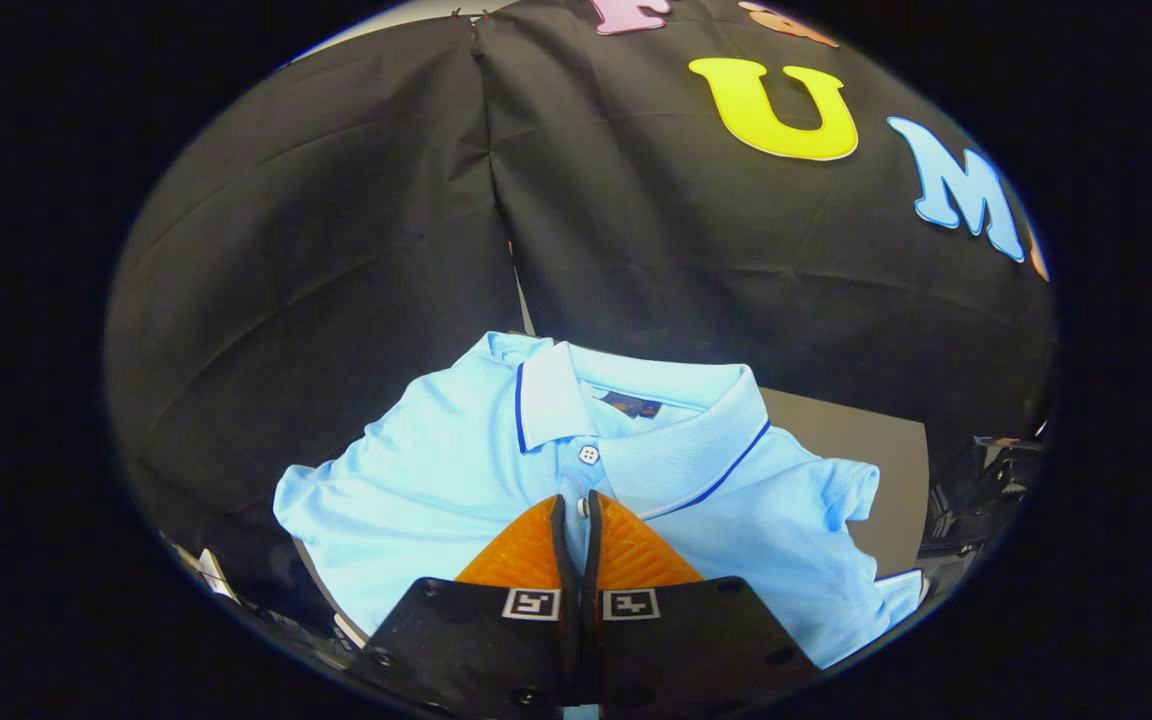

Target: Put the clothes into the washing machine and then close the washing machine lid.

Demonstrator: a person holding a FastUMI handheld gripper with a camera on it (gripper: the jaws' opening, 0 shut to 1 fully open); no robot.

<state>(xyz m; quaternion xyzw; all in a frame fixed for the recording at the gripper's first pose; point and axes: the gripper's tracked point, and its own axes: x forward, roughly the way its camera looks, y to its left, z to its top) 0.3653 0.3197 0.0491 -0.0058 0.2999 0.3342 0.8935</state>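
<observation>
claw (578, 512) is pinched closed on the placket of the light blue polo shirt (456, 470), which spreads beneath and ahead of its fingers. step in hand looks like picking up the clothes; next, carry the shirt to the washing machine.

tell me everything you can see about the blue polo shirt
The light blue polo shirt looks like knit fabric, with a dark-piped collar, short sleeves, a white button on the placket and a small dark label inside the neck. It hangs lifted and rumpled before the black cloth wall. The gripper is shut on its placket, a thin fold pinched between both fingers, just below the button.
</observation>
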